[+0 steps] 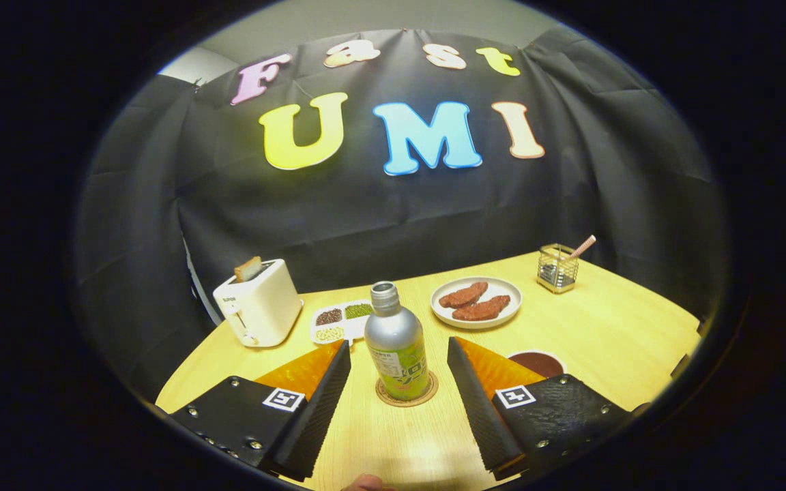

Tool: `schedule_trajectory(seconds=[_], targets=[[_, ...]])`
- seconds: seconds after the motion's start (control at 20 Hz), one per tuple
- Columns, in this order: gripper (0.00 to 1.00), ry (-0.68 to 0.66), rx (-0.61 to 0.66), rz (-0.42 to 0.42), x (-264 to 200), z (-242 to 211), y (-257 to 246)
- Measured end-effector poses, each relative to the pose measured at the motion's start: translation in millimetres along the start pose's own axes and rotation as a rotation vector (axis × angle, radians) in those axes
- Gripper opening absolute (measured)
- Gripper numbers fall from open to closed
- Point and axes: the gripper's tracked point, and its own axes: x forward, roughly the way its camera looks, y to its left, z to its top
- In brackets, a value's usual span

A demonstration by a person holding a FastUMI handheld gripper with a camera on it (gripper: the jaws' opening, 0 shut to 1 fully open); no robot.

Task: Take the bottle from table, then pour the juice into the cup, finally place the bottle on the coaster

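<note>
A silver bottle (396, 344) with a green label and no cap stands upright on a round cork coaster (406, 395), just ahead of my fingers and between their tips. My gripper (398, 353) is open, its fingers wide apart on either side of the bottle and not touching it. A cup (536, 363) holding dark liquid sits just behind the right finger (478, 395), partly hidden by it.
On the yellow wooden table (611, 327), a white toaster (258, 303) with a slice of bread stands at the back left. A divided tray of grains (342, 320), a plate with brown meat pieces (476, 302) and a wire holder with a straw (558, 267) lie beyond the bottle.
</note>
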Motion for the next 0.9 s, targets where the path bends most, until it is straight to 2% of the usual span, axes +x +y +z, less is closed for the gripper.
schedule_trajectory(seconds=[0.55, 0.9], targets=[[0.87, -0.151, 0.004, 0.073, -77.1, 64.7, 23.3], [0.87, -0.227, -0.02, 0.081, -108.8, 92.5, 17.1]])
